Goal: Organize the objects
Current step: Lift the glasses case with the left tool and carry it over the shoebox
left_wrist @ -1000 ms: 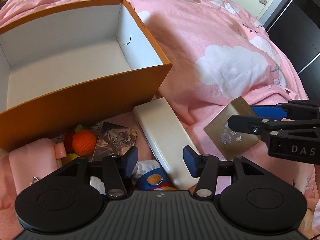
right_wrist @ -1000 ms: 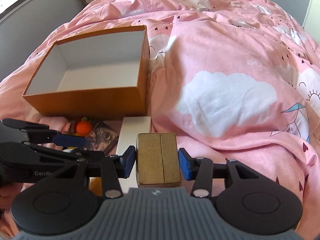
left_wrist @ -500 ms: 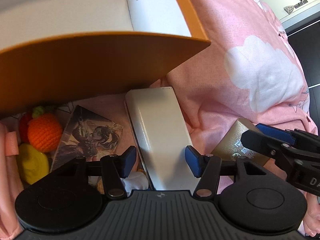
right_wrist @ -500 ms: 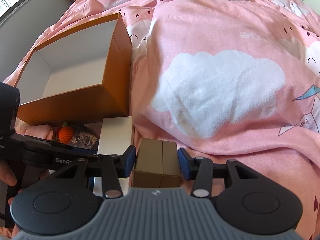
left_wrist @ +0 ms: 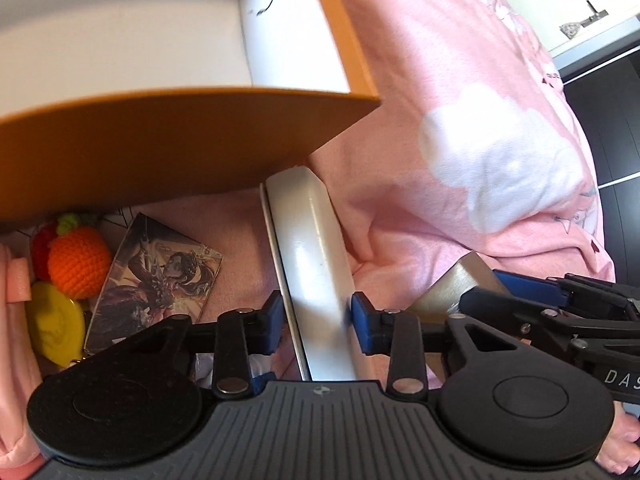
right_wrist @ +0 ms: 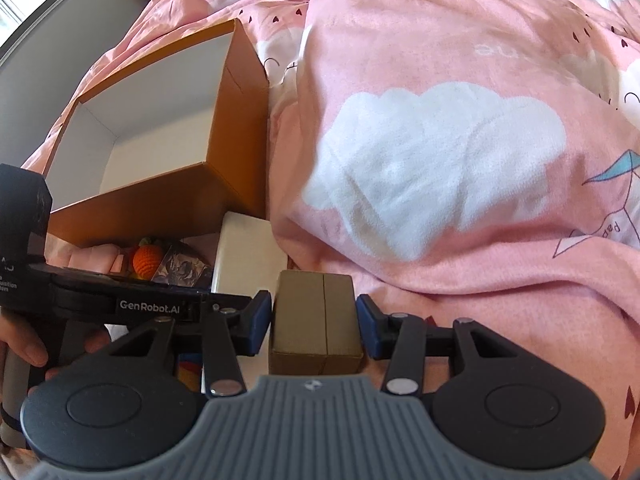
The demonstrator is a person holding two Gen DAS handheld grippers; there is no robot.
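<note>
The left gripper (left_wrist: 316, 320) is being pointed steeply downward over a white oblong case (left_wrist: 316, 280), which is lying on the pink bedspread (left_wrist: 460, 80) with its far end against the near corner of the orange cardboard box (left_wrist: 160, 148). Its jaws are closing, with the case between them; both blue pads (left_wrist: 362, 320) are being seen at the case's long sides, the right pad touching or nearly touching, and a firm grip cannot be confirmed.

The right gripper (right_wrist: 316, 322) is being held just right of the left one, on a small gold box (right_wrist: 316, 320). The gold box is being clamped between both blue pads at a moderate opening, its seam running lengthwise between the fingers. Whether the gold box is resting on the bedspread or lifted off it cannot be told.

Left of the white case, beside the orange box's near wall, an illustrated card (left_wrist: 156, 284), an orange crocheted fruit (left_wrist: 78, 260), a yellow disc (left_wrist: 56, 324) and a pink foam piece (left_wrist: 18, 280) are lying together.

The orange box is standing open, its white interior showing nothing inside. A hand (right_wrist: 24, 344) is being seen around the left gripper's handle.
</note>
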